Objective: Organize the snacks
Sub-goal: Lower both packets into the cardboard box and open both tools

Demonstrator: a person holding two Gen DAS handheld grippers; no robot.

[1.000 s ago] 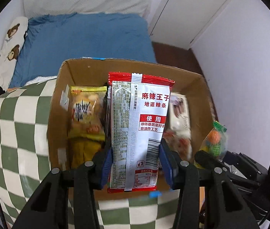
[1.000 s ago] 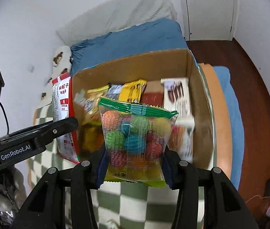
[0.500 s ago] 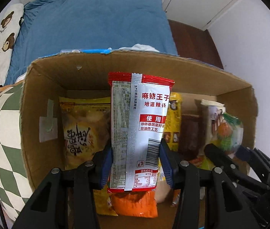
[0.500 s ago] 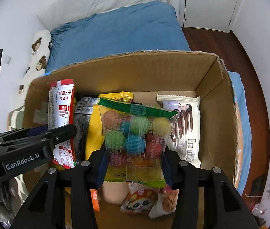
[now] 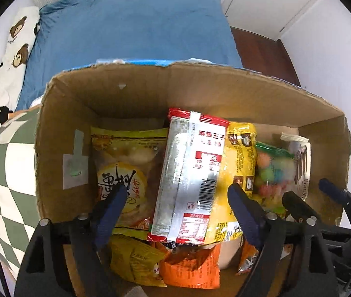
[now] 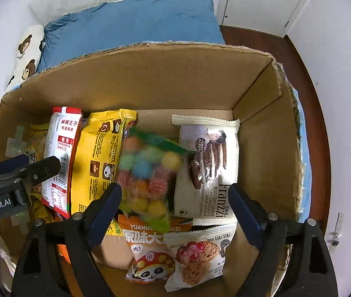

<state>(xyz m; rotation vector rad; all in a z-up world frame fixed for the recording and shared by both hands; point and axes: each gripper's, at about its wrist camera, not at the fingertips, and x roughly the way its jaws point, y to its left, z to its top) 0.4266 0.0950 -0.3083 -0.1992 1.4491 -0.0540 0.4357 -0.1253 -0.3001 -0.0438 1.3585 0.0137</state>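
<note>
A cardboard box (image 5: 130,91) (image 6: 165,74) holds several snack packs. My left gripper (image 5: 175,198) is open above it; the red-and-silver spicy strip pack (image 5: 190,173) (image 6: 60,153) lies loose between its jaws, leaning among the packs. My right gripper (image 6: 175,198) is open; the clear bag of coloured candy balls (image 6: 148,173) (image 5: 273,170) sits blurred between its jaws, free of both pads, on the other snacks. The right gripper's fingers (image 5: 299,205) show at the right of the left wrist view.
In the box lie a yellow pack (image 6: 101,156), a white chocolate cookie pack (image 6: 207,163), an orange panda pack (image 6: 150,250), a muffin pack (image 6: 200,257) and a yellow noodle pack (image 5: 123,170). A green checked cloth (image 5: 4,173) lies left; a blue bed (image 5: 130,32) behind.
Both grippers opened over the box and let go of their packs. The strip pack and the candy bag dropped in among the other snacks.
</note>
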